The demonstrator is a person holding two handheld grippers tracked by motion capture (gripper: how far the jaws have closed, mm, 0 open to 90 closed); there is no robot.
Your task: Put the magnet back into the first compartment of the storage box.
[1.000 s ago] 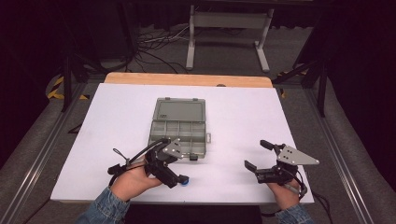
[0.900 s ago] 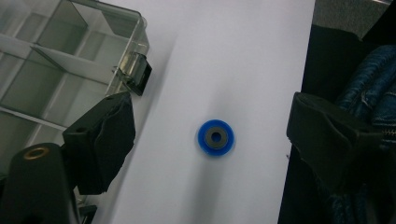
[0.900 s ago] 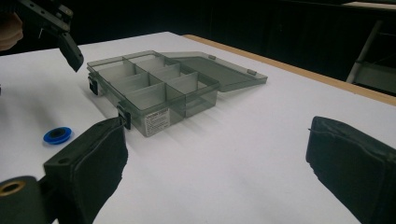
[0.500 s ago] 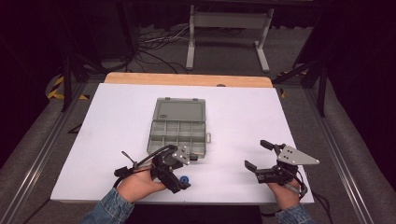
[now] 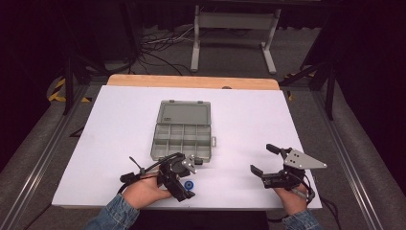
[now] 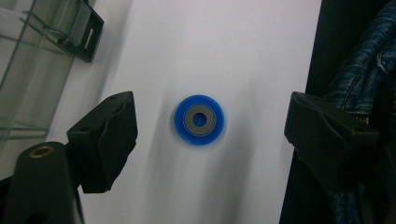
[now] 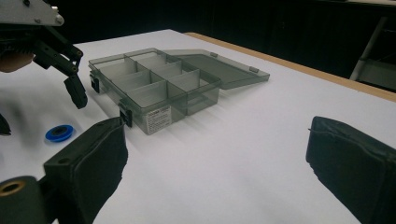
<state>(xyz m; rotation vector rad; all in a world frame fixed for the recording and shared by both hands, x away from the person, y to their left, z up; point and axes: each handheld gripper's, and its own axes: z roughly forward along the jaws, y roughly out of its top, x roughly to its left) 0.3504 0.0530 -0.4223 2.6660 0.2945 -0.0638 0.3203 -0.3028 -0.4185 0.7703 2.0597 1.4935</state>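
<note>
So the left gripper [image 6: 205,135] points down over a little blue ring [image 6: 199,119] lying flat on the white desk [image 5: 287,124], near the front edge and just in front of the open grey box [image 5: 182,136]. Its jaws stand wide, one on each side of the ring with clear gaps, not touching it, though they've just been closing a bit. The ring has a grey middle with a hole in it. Over on the right, the right gripper [image 5: 266,159] sits low near the front edge too, well apart from the box, with its jaws spread wide and nothing between them. The box lid lies flat behind the compartments.
</note>
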